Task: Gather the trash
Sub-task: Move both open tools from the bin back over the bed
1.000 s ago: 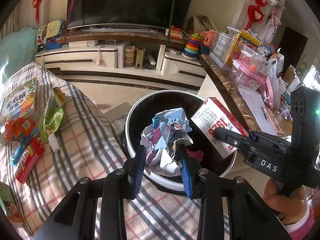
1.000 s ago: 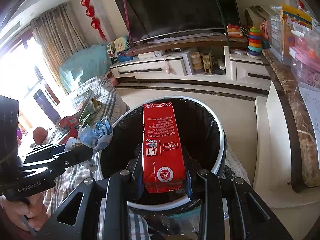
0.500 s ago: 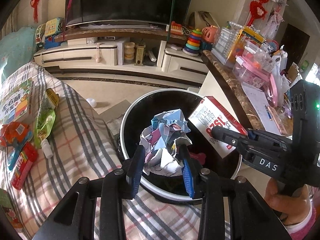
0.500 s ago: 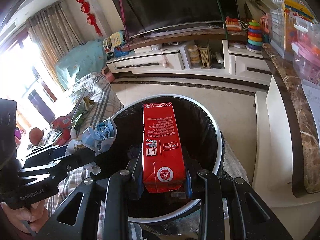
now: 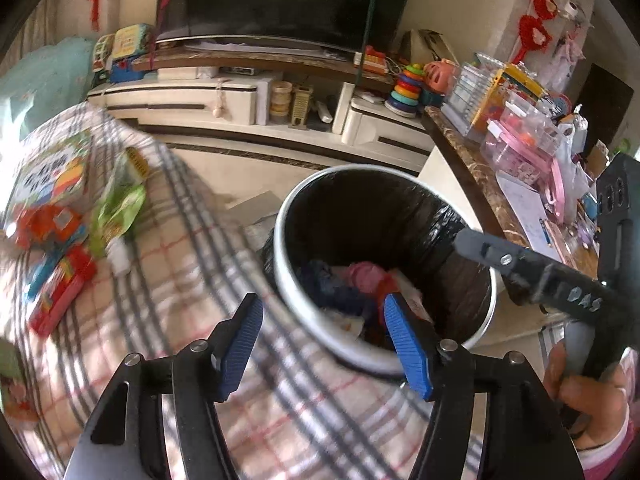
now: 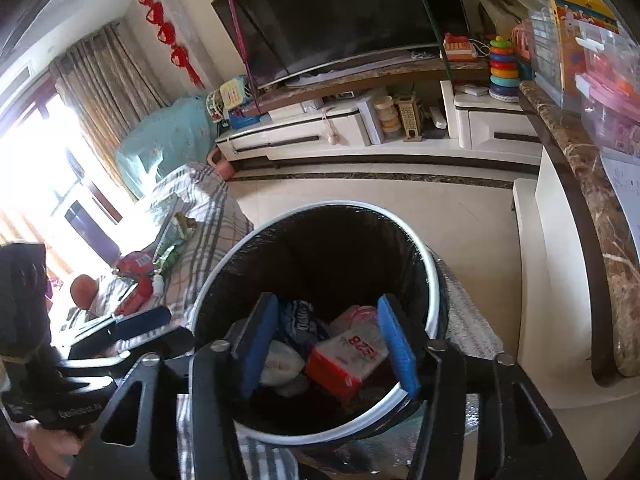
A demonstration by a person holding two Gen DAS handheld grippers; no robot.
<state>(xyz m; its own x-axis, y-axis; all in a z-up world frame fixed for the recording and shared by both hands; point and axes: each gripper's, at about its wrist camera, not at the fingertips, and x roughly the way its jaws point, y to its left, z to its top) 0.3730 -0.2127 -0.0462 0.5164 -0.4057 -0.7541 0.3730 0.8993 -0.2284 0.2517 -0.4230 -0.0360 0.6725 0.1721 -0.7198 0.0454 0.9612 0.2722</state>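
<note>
**Trash in the bin, both tongs released**

Trash: the red carton (image 6: 346, 356) lies inside the bin (image 6: 434, 280) among wrappers. Right gripper (image 6: 326, 344) hangs spread and empty above it. Left gripper (image 5: 324, 342) gapes empty over the bin's (image 5: 280, 240) near rim, beside the plaid cloth (image 5: 192, 280).

Plaid blanket (image 5: 180, 280) motion-blurred.

"DAS" embossed on right gripper (image 5: 476, 246) body, seen off the left gripper's (image 5: 324, 344) right side. Carton print unreadable.
</note>
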